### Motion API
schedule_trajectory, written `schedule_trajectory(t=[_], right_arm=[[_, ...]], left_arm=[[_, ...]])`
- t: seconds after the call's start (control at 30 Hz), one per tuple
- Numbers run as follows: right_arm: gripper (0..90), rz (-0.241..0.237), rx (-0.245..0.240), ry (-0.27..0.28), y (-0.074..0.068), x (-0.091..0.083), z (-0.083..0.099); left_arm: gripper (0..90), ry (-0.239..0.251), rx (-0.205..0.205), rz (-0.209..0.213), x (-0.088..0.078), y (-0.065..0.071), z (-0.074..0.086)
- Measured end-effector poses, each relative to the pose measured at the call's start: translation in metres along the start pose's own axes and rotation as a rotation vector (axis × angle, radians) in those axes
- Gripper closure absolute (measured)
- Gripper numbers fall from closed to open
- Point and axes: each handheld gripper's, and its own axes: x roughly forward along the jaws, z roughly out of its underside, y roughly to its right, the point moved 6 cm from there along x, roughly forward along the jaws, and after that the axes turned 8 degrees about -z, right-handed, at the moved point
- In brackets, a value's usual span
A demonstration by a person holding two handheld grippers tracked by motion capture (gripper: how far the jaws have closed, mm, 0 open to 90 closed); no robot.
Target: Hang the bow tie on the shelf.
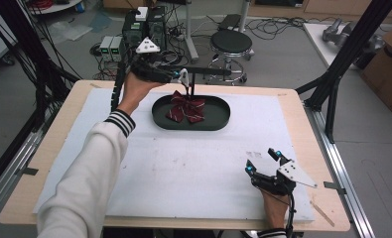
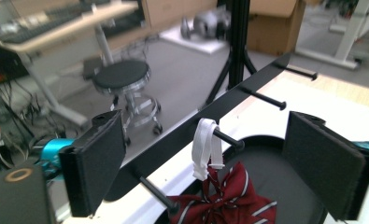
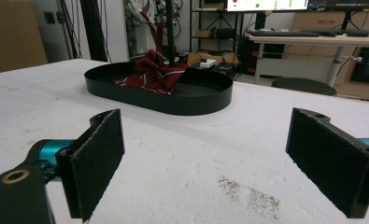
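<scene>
One dark red striped fabric bow tie (image 2: 229, 196) already hangs by its white elastic loop (image 2: 204, 147) from a peg of the black metal rack (image 2: 173, 140), the left tongs (image 2: 219, 163) released around it, the right tongs (image 3: 210, 163) released well back on the tabletop (image 1: 183, 168), so little seems left.

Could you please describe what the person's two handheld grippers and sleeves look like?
Both the left gripper and the right gripper are black, with teal accents near the jaws, flat black padded fingers, a grey triangular plate on top and a trailing black cable. The left sleeve is white, its cuff striped dark.
</scene>
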Motion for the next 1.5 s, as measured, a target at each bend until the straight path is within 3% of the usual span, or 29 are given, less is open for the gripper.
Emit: schedule_trajectory(t=[0.1,0.13,0.17,0.23,0.3,0.33,0.37,0.43,0.57,0.67,0.73,0.77,0.87,0.93,0.97,1.03,1.1,1.17,1.43,1.5], right_arm=[[10.6,0.001,-0.003,0.001,0.0,0.0,0.0],[10.6,0.0,-0.002,0.0,0.0,0.0,0.0],[10.6,0.0,-0.002,0.0,0.0,0.0,0.0],[10.6,0.0,-0.004,-0.001,0.0,0.0,0.0],[10.5,0.002,-0.007,-0.001,0.0,0.0,0.0],[10.6,0.002,-0.007,-0.001,0.0,0.0,0.0],[10.6,0.002,-0.007,-0.001,0.0,0.0,0.0],[10.6,0.001,-0.005,-0.001,0.0,0.0,0.0],[10.5,0.002,-0.006,-0.003,0.0,0.0,0.0],[10.6,0.0,-0.02,-0.002,0.0,0.0,0.0],[10.5,0.001,-0.018,-0.004,-0.001,0.0,0.0],[10.5,0.001,-0.018,-0.004,-0.001,0.0,0.0],[10.6,-0.001,-0.018,-0.003,0.0,0.0,0.0],[10.5,-0.001,-0.004,-0.001,0.0,0.0,0.0],[10.5,0.001,-0.009,0.0,0.0,0.0,0.0],[10.5,0.002,-0.017,-0.004,-0.001,0.0,0.0],[10.6,0.004,-0.025,-0.005,-0.001,0.0,0.0],[10.5,0.004,-0.019,-0.004,-0.001,0.0,0.0],[10.5,0.008,-0.025,-0.003,-0.001,0.0,0.0],[10.5,0.007,-0.027,-0.003,-0.001,0.0,0.0]], left_arm=[[10.2,0.021,0.01,-0.011,-0.009,-0.003,0.003],[10.3,0.066,0.001,-0.007,-0.023,-0.007,0.005],[10.3,0.066,0.001,-0.007,-0.023,-0.007,0.005],[10.3,0.113,-0.009,-0.007,-0.043,-0.013,0.009],[10.3,0.118,-0.006,-0.007,-0.05,-0.015,0.011],[10.3,0.125,0.002,-0.002,-0.065,-0.018,0.017],[10.3,0.125,0.002,-0.002,-0.065,-0.018,0.017],[10.3,0.152,0.0,-0.005,-0.088,-0.022,0.029],[10.3,0.182,-0.027,0.002,-0.115,-0.025,0.052],[10.3,0.188,-0.031,0.003,-0.124,-0.025,0.063],[10.3,0.193,-0.031,-0.001,-0.14,-0.023,0.082],[10.3,0.193,-0.031,-0.001,-0.14,-0.023,0.082],[10.3,0.223,-0.06,0.0,-0.159,-0.015,0.11],[10.3,0.224,-0.058,0.0,-0.167,-0.009,0.124],[10.3,0.224,-0.058,0.0,-0.167,-0.009,0.124],[10.3,0.228,-0.052,-0.012,-0.178,-0.003,0.144],[10.3,0.232,-0.061,-0.017,-0.18,-0.002,0.148],[10.3,0.24,-0.108,-0.024,-0.19,-0.001,0.165],[10.3,0.257,-0.13,-0.05,-0.206,0.003,0.196],[10.3,0.267,-0.163,-0.038,-0.208,0.007,0.208]])
